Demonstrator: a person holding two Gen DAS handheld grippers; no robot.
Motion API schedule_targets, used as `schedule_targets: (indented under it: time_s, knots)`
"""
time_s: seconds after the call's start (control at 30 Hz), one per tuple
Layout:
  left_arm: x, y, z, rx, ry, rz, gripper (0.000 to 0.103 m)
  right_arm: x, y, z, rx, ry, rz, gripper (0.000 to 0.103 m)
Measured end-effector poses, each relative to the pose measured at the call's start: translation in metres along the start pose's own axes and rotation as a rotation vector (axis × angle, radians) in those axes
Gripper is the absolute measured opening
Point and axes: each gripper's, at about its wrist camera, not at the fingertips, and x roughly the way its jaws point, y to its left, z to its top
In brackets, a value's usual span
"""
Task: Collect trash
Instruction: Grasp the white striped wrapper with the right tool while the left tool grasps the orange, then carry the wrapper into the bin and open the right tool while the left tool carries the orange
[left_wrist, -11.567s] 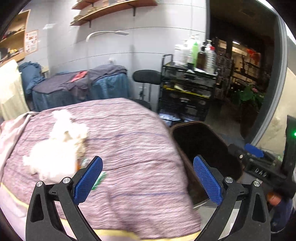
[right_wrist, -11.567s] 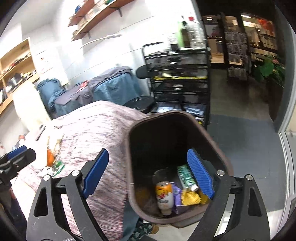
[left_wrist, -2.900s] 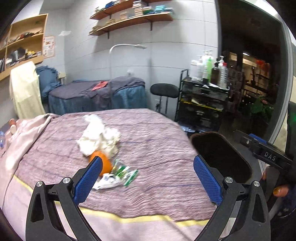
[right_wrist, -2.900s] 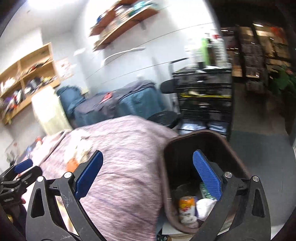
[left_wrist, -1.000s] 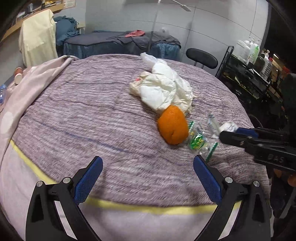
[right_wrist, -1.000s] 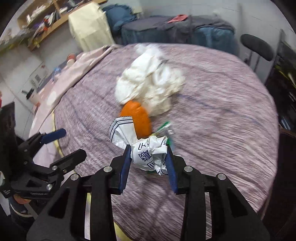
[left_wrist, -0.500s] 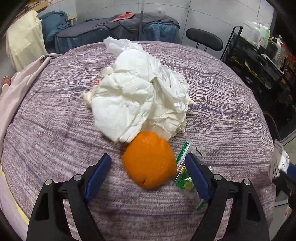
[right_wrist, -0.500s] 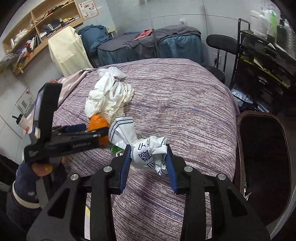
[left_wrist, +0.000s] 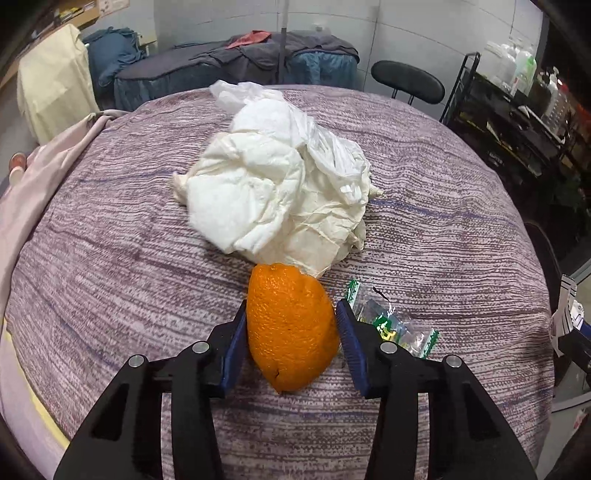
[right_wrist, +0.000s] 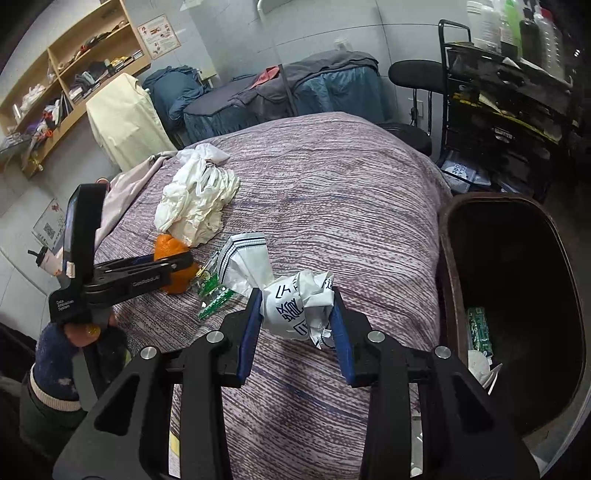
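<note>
My left gripper (left_wrist: 291, 332) is shut on an orange peel (left_wrist: 290, 328) lying on the purple bedspread (left_wrist: 110, 266); it shows from the side in the right wrist view (right_wrist: 184, 267). My right gripper (right_wrist: 297, 314) is shut on a crumpled white wrapper with dark print (right_wrist: 295, 295), held above the bed. A brown trash bin (right_wrist: 450, 266) stands at the right of the bed with trash at its bottom. A crumpled white plastic bag (left_wrist: 280, 192) lies just beyond the peel. A small green and clear wrapper (left_wrist: 388, 325) lies right of the peel.
A black wire cart with bottles (right_wrist: 506, 85) stands behind the bin. A black stool (left_wrist: 406, 81) and a covered massage bed (left_wrist: 240, 62) stand beyond the bed. A pink sheet (left_wrist: 37, 192) hangs at the bed's left edge.
My left gripper has moved in and closed on the orange peel. My right gripper has carried the printed wrapper to the right, closer to the bin.
</note>
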Motion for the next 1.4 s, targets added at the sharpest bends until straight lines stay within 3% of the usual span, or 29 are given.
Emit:
schedule_targets:
  time_s: [0.37,0.63,0.9,1.4]
  knots:
    - [-0.062,0.015,-0.027,-0.104,-0.136,-0.031,0.044,-0.025,-0.029,-0.016,0.059,-0.039,0.001,0.037]
    - [-0.104,-0.001,-0.045,-0.093,-0.233,-0.077,0.044,-0.048,-0.051,-0.028,0.097,-0.092,-0.009,0.037]
    - [-0.117,-0.029,-0.057,-0.070,-0.249,-0.140,0.044,-0.069,-0.076,-0.039,0.139,-0.128,-0.027,0.037]
    - [-0.127,-0.104,-0.053,0.049,-0.272,-0.275,0.044,-0.097,-0.133,-0.051,0.235,-0.180,-0.152,0.037]
